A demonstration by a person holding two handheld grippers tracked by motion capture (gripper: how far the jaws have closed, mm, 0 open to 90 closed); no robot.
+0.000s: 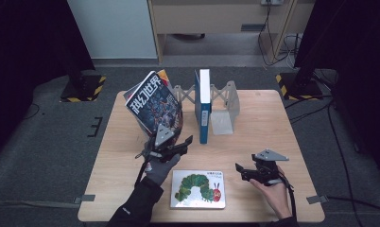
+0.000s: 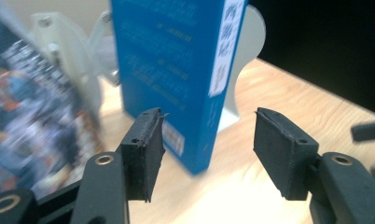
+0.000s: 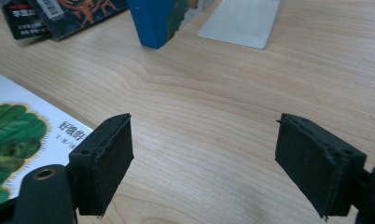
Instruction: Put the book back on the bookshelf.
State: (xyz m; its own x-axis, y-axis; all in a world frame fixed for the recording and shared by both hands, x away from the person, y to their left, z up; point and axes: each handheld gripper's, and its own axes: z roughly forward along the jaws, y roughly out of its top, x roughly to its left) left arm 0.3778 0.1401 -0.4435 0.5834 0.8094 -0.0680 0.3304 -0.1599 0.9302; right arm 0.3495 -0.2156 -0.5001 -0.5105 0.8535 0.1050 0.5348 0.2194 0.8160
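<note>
Over the wood surface (image 1: 263, 118), high view: your left gripper (image 1: 167, 146) sits w/ jaws apart, empty, near the upright blue book (image 1: 204, 106). Left gripper view: glossy blue cover (image 2: 176, 70) beyond the black pads. Right gripper view: right gripper (image 3: 204, 163) wide apart, empty.

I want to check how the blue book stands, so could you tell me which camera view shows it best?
The high view: the blue book stands upright and whole against the grey bookend, beside the leaning magazines. The left gripper view shows its blurred cover and spine close up, cut off at the top. The right gripper view shows its bottom corner.
</note>
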